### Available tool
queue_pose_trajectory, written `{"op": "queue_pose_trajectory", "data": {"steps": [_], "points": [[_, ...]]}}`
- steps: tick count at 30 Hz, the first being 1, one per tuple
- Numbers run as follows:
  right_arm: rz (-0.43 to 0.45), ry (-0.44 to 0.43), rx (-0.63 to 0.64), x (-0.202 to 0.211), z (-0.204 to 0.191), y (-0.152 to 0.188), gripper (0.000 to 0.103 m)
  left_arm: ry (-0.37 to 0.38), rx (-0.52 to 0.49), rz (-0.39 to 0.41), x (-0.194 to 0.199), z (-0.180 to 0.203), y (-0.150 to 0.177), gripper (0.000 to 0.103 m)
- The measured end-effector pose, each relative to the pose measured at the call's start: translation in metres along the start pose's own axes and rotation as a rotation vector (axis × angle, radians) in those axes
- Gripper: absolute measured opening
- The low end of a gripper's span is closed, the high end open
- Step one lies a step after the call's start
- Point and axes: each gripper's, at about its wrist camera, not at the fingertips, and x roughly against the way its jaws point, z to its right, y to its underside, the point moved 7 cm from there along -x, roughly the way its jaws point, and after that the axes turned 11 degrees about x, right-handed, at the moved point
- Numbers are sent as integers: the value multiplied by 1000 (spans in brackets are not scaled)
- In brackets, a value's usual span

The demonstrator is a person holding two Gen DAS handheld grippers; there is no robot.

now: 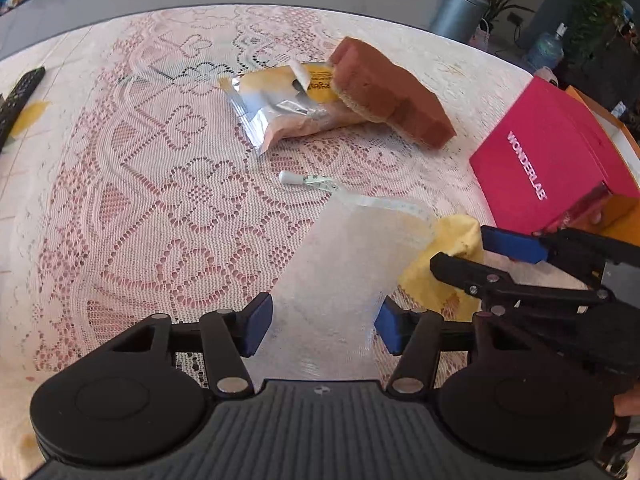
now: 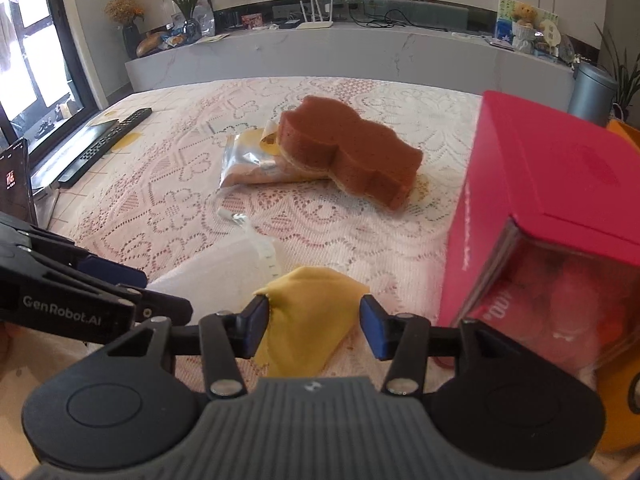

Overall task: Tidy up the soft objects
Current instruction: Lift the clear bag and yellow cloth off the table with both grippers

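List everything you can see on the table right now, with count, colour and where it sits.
sponge: one, brown, table centre, leaning on the packet
foil packet: one, silver and yellow, under the sponge's edge
white mesh cloth: one, translucent white, between the left tool's fingers
yellow cloth: one, yellow, between the right tool's fingers
pink box: one, magenta, right side
remote control: one, black, far left
left tool: one, black with blue pads, open
right tool: one, same, open

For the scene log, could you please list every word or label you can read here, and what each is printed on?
"WONDERLAB": side of the pink box.
"GenRobot.AI": body of the left gripper, seen from the right wrist.
Yellow packet under the sponge: print too blurred to read.
White tube: print too small to read.
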Motion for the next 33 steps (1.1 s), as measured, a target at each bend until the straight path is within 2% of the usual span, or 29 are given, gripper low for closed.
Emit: {"op": "queue_pose_trajectory", "data": {"steps": [4,6,7,9,10,11,12,13,14,15,21,29,33], "points": [[-1,-13,6,-9,-4,-1,50,11,40,7,-3,-3,-4,63],[-3,-16,8,-13,-5,0,50,9,36,19,-4,-1,-5,54],[-5,-16,12,-14,-6,1,50,0,35,25,-4,-1,-5,52],[-5,-6,23,-16,-8,2,42,-10,33,36,-4,-2,-6,42],[-3,5,37,-16,-9,2,35,-10,37,38,-4,-2,-7,36],[-2,12,46,-16,-10,2,26,-7,43,35,-5,-2,-7,24],[1,13,48,-16,-10,2,21,-10,47,34,-4,-3,-7,17],[4,11,48,-15,-10,2,11,-6,52,31,-5,-3,-8,13],[5,12,47,-15,-10,2,8,-1,57,30,-5,-3,-8,5],[7,16,45,-14,-9,2,6,-4,62,28,-4,-3,-7,1],[55,23,48,3,-12,-4,3,43,71,90,14,4,-5,0],[136,23,-19,46,-7,-13,3,90,154,188,51,7,0,0],[206,26,-56,76,-2,-23,3,141,133,247,80,27,3,0]]}}
